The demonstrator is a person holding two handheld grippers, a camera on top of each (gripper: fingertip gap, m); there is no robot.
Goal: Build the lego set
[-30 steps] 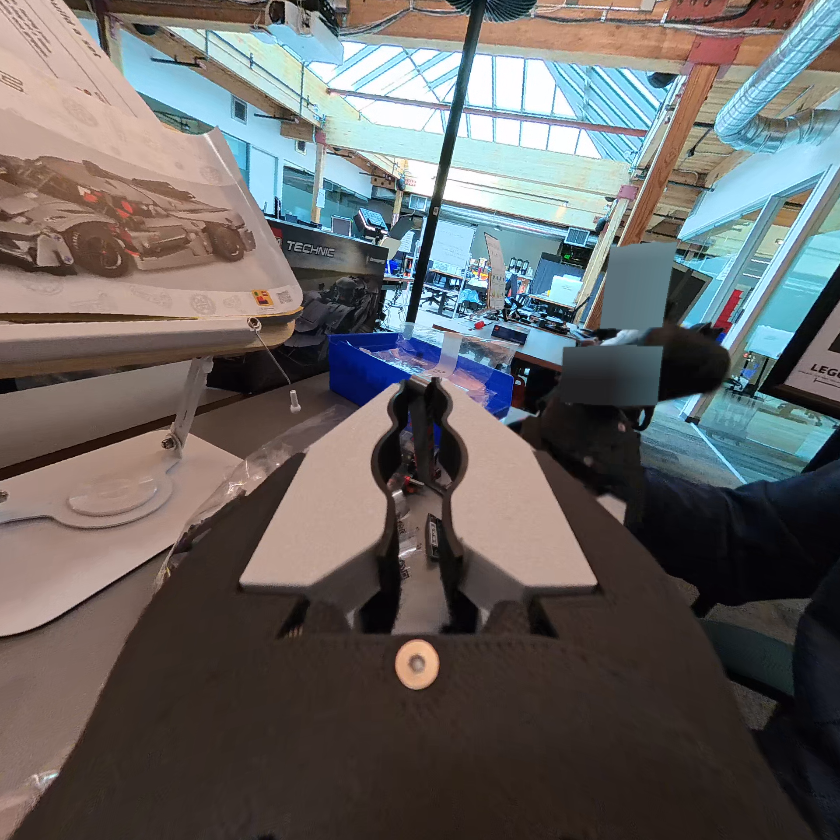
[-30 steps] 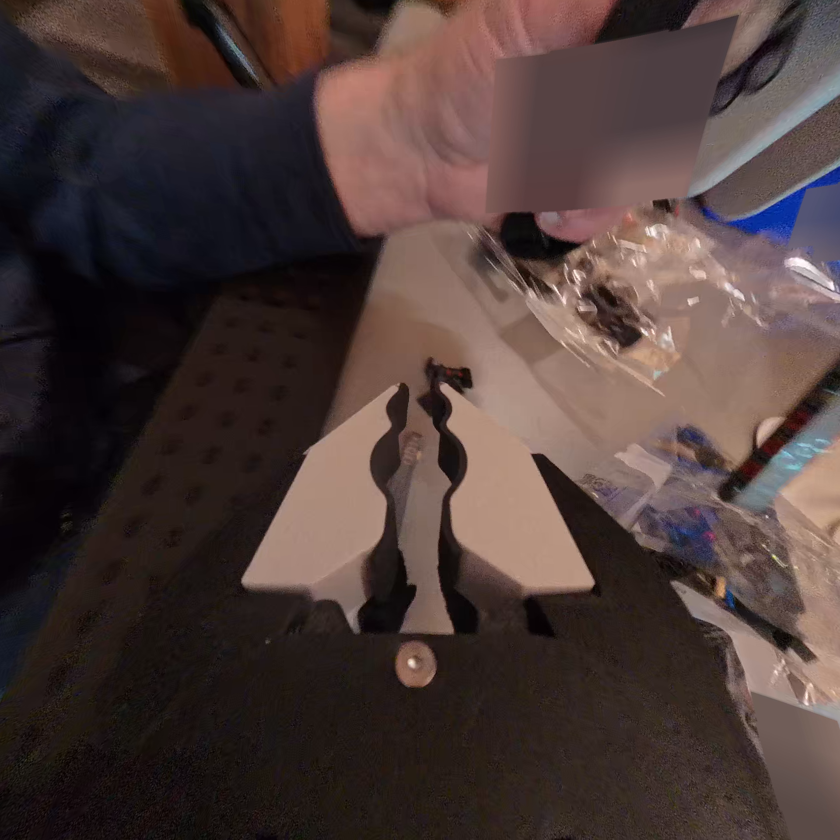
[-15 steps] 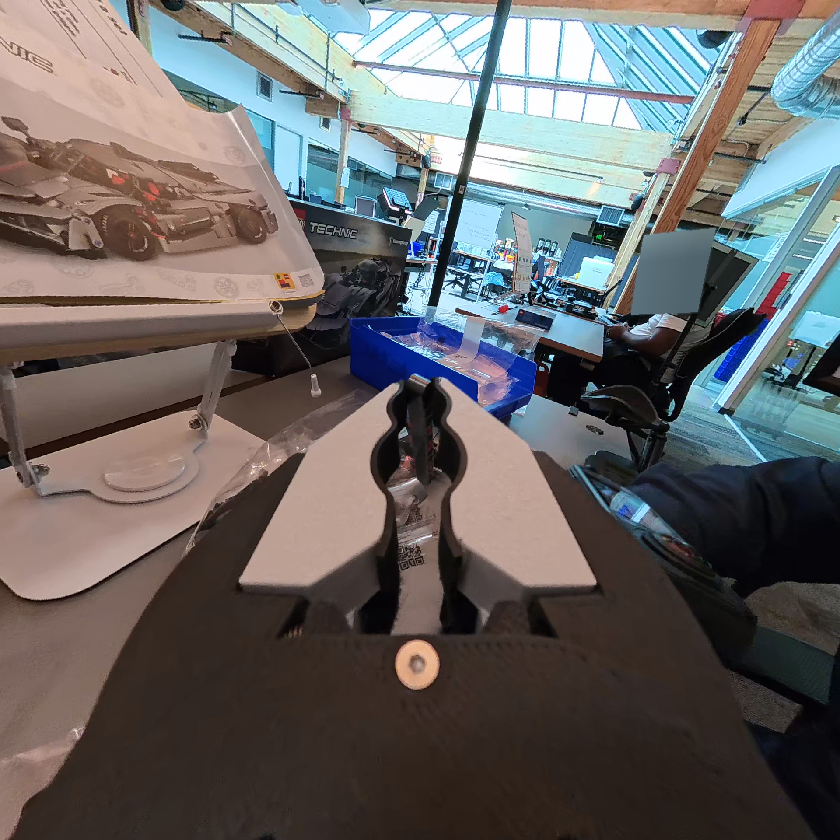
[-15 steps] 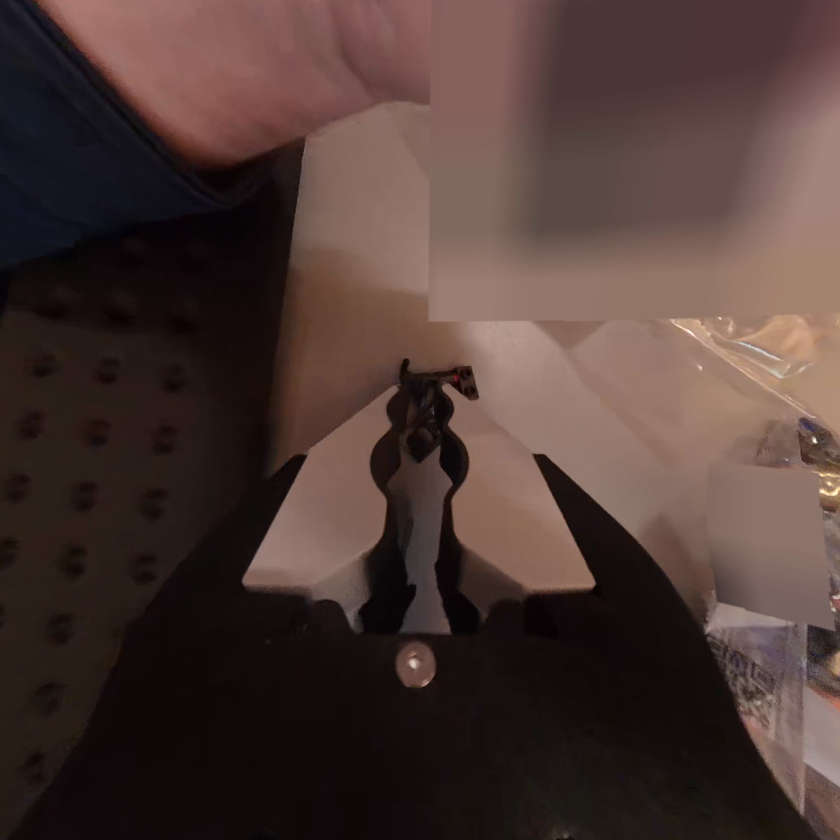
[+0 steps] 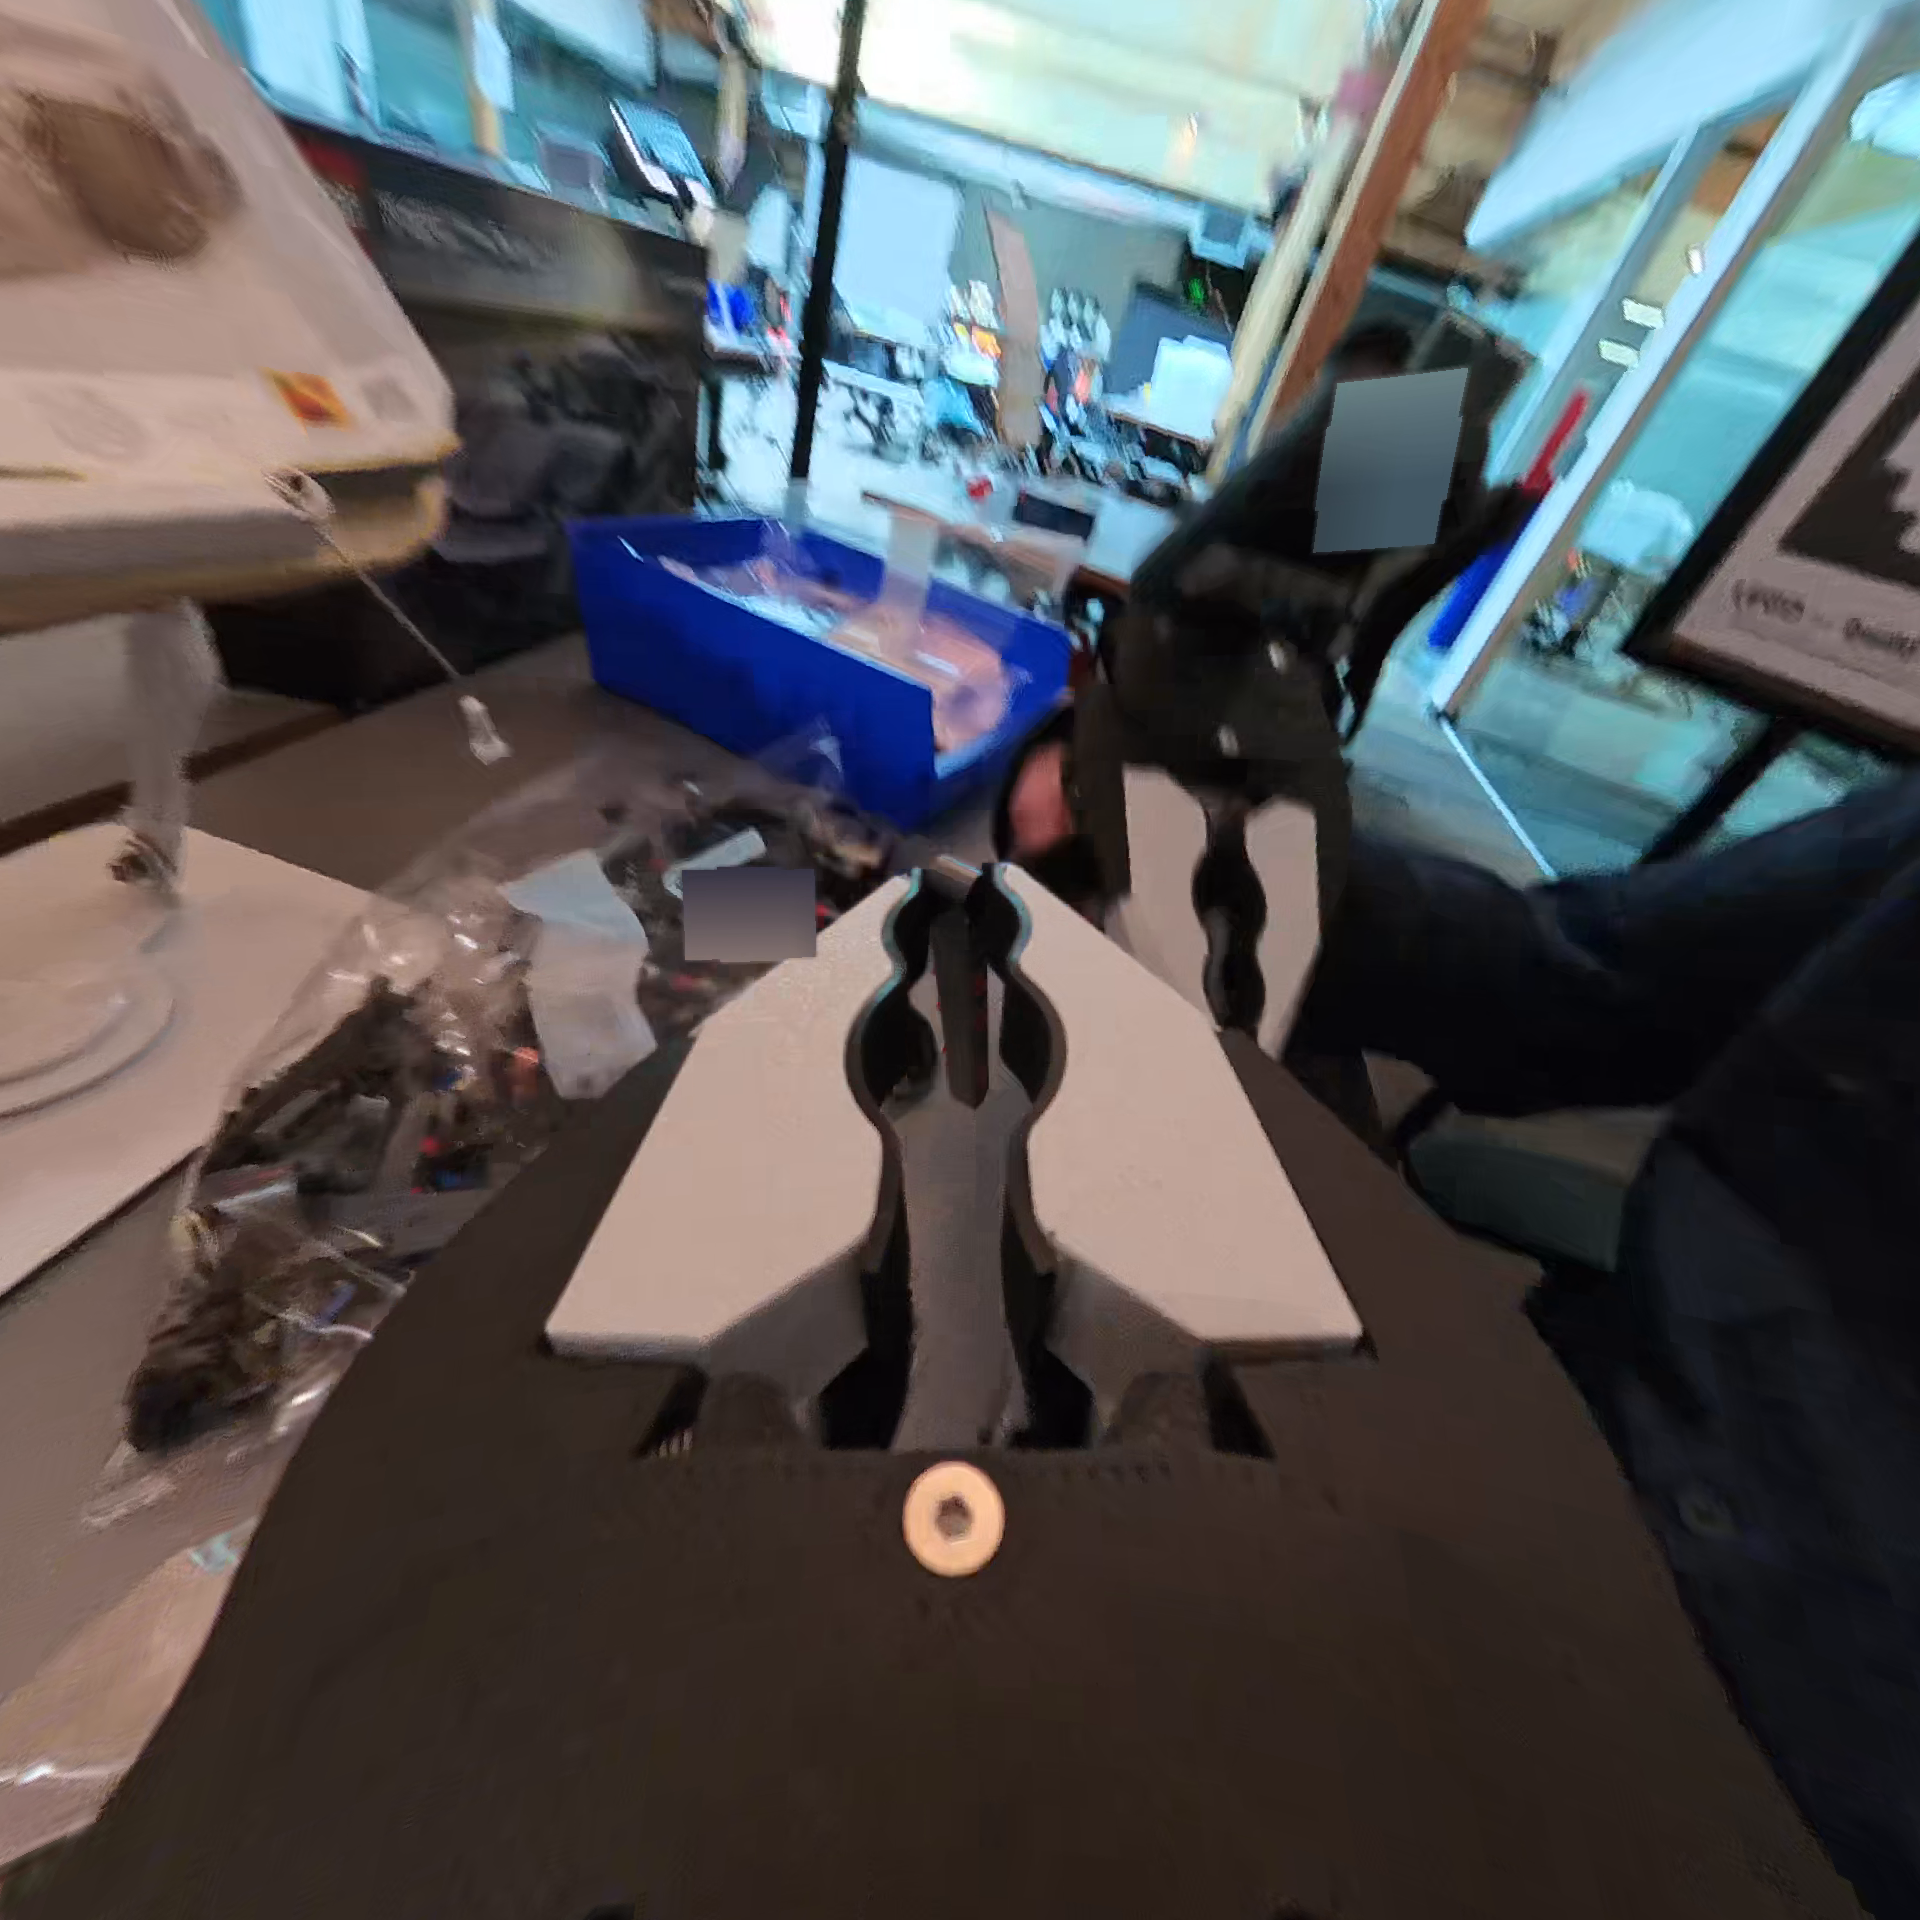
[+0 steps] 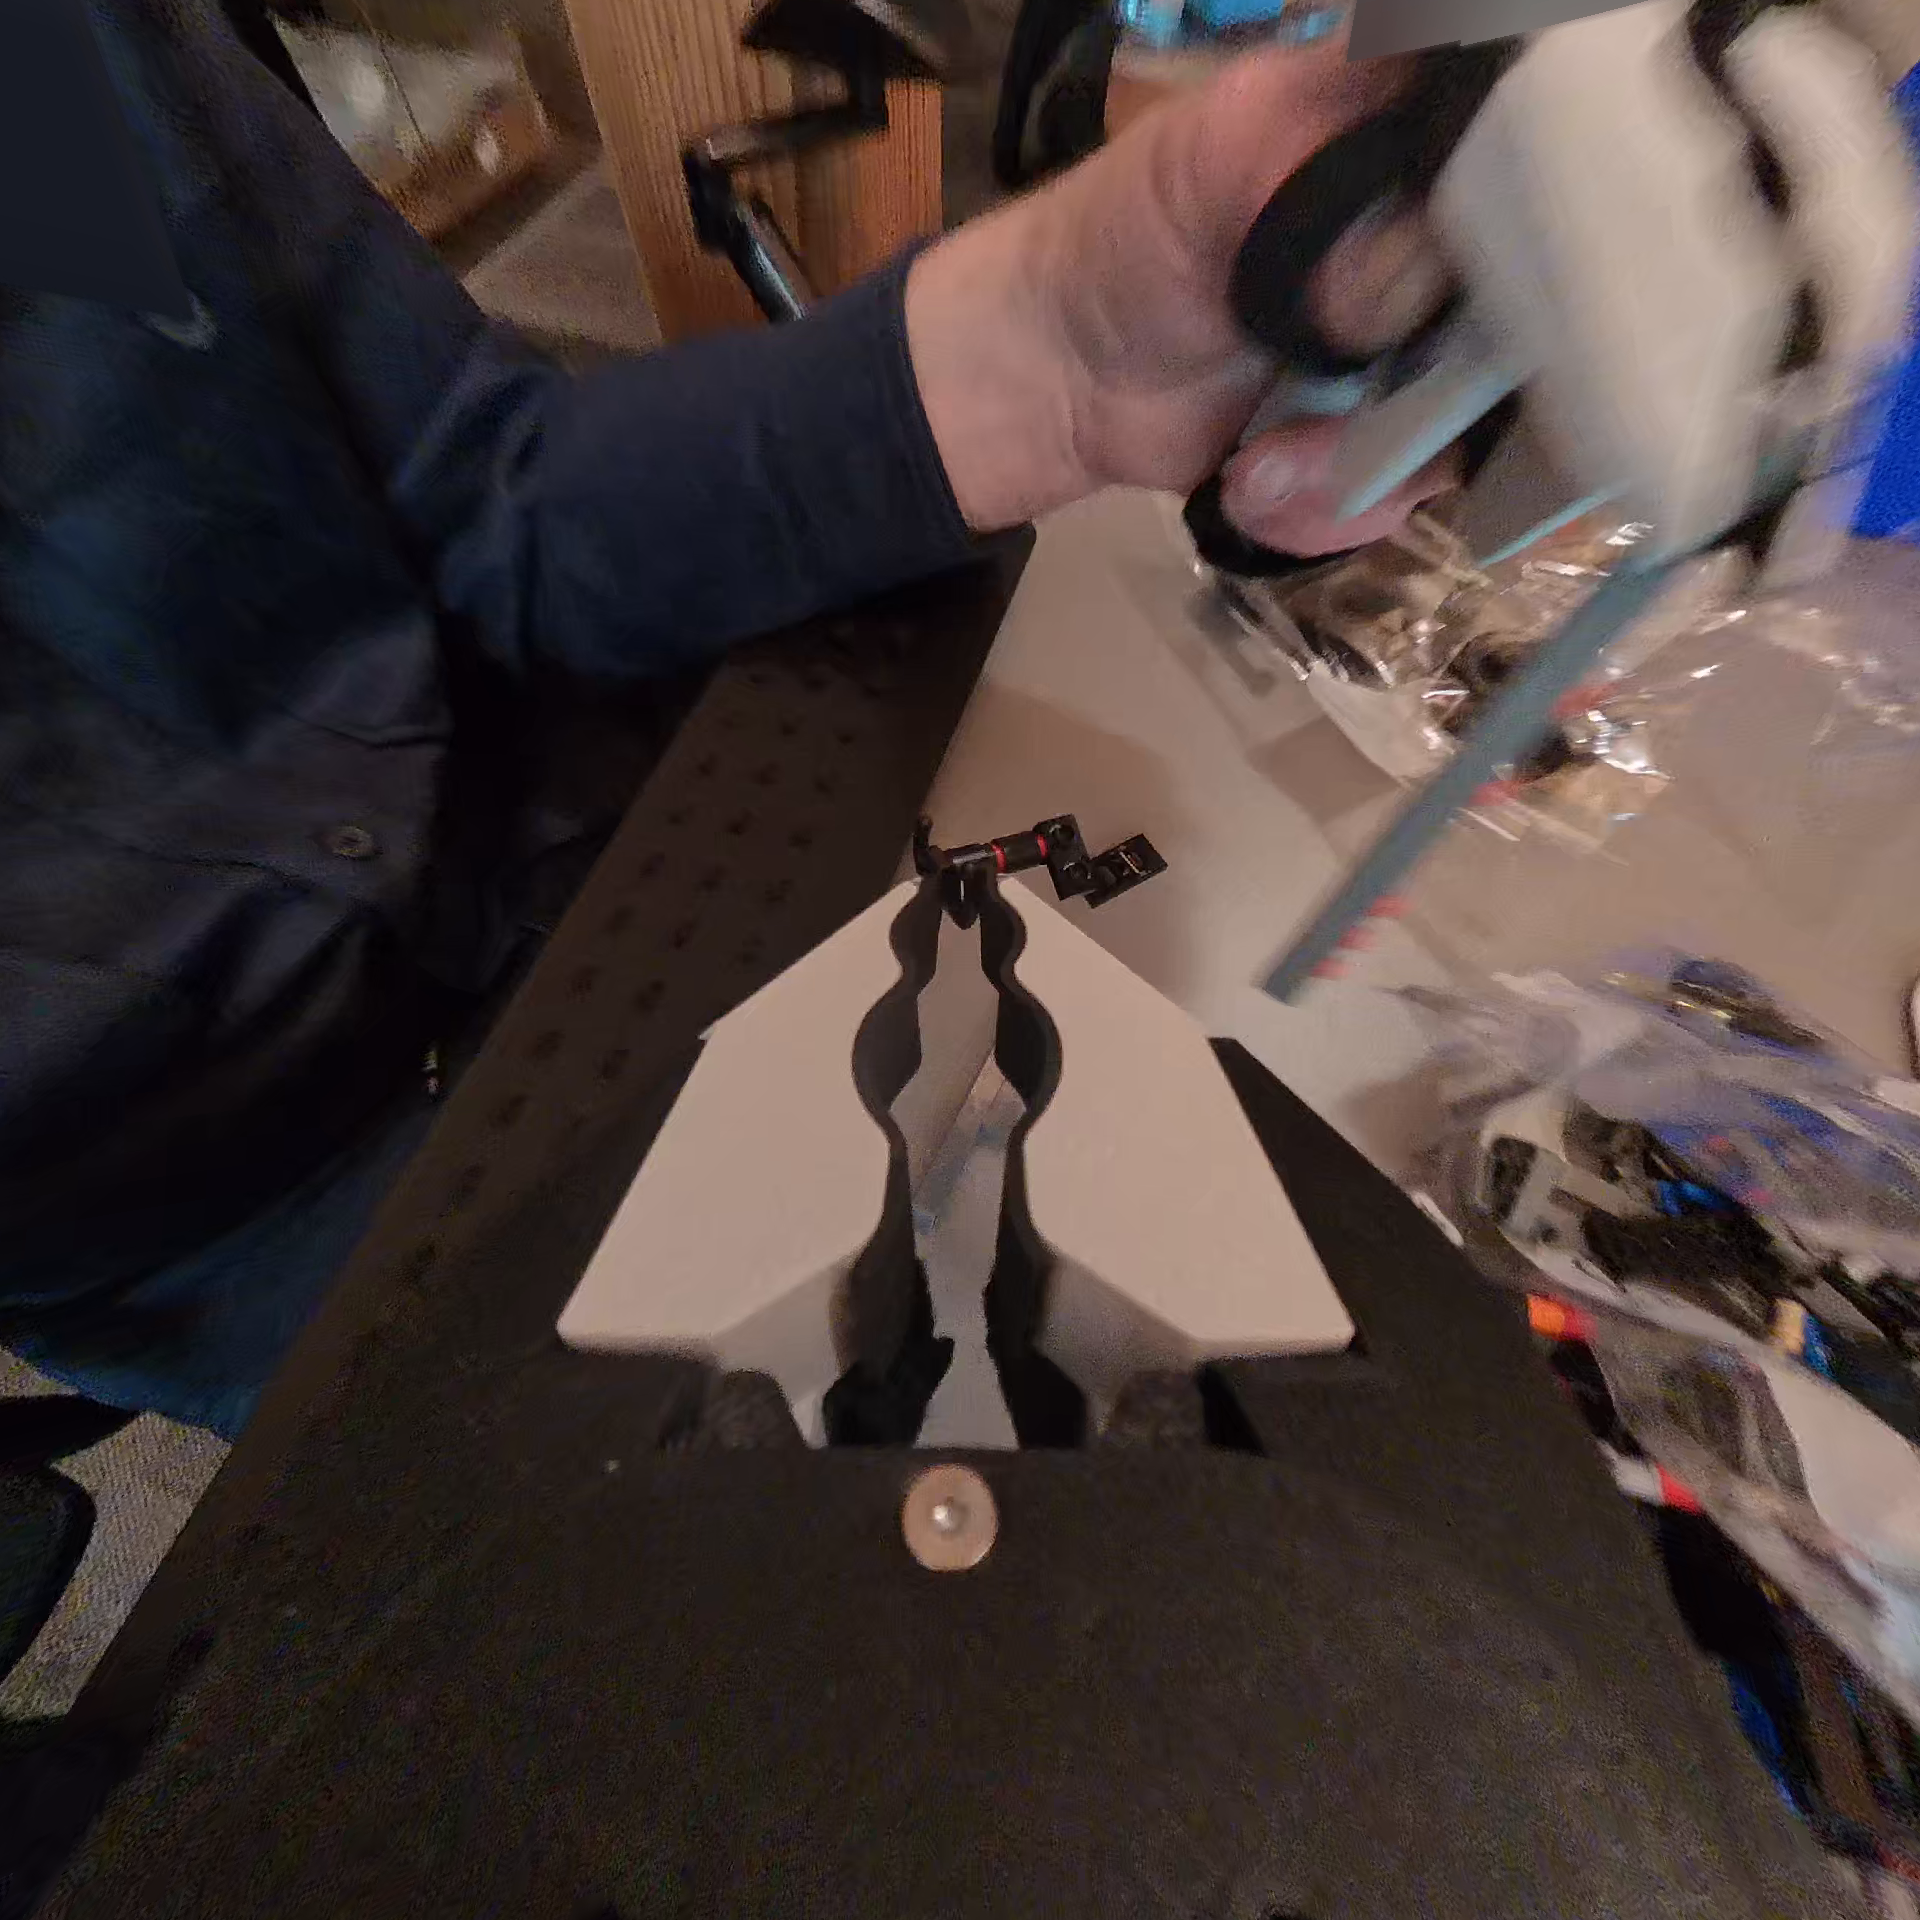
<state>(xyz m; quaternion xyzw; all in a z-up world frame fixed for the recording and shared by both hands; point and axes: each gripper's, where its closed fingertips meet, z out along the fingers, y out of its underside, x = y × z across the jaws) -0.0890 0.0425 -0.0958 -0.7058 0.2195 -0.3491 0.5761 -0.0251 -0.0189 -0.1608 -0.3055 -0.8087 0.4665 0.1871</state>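
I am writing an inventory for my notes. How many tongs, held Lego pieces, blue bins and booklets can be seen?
Tongs: 2 (left tongs, right tongs)
Held Lego pieces: 2 (long grey beam in the left tongs, small black piece in the right tongs)
Blue bin: 1
Booklet: 1
Total: 6

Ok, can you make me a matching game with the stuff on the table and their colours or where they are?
Things:
1. bin
2. small lego assembly
3. instruction booklet
4. bags of lego parts

Clues:
A. propped on a white stand
B. blue
C. clear plastic, lying on the table
D. black with a red band, pinched at the right gripper's fingers

Pairs: 1-B, 2-D, 3-A, 4-C
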